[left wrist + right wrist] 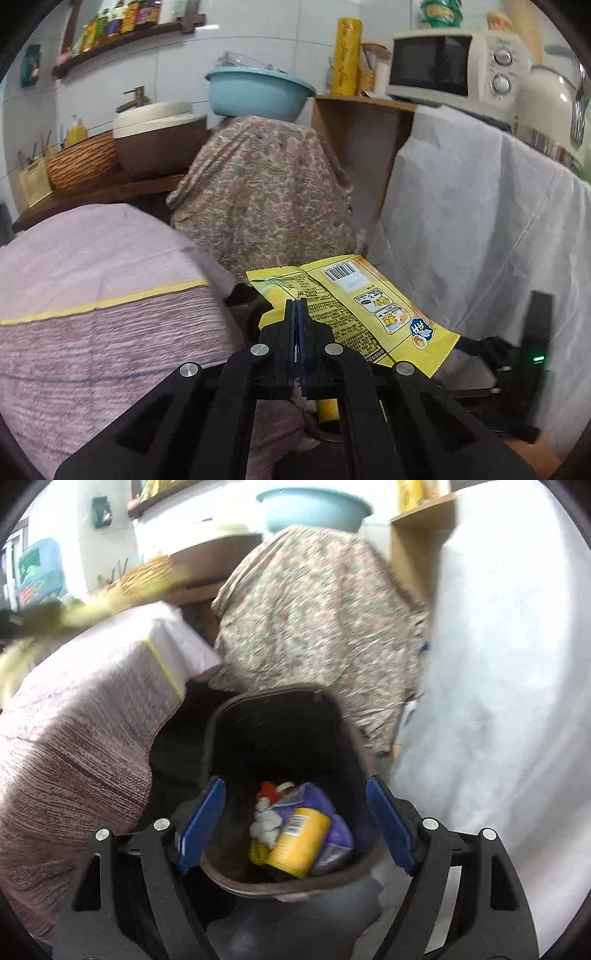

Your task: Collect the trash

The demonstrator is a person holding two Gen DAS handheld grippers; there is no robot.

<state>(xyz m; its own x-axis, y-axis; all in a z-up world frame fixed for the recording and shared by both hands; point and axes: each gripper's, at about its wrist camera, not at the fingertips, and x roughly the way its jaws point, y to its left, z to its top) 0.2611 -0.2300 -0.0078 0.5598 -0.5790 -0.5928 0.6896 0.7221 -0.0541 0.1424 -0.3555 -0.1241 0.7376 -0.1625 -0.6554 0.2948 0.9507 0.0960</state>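
Flat yellow snack wrapper (364, 308), barcode side up

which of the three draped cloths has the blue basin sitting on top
The floral patterned cloth in the middle; the blue basin rests on it. The lilac striped cloth and white sheet carry none.

White tiled wall (280, 33) behind a wooden shelf (122, 40), a microwave (454, 66) on a cabinet (354, 122), and furniture draped in floral cloth (266, 192) and white sheet (480, 206).
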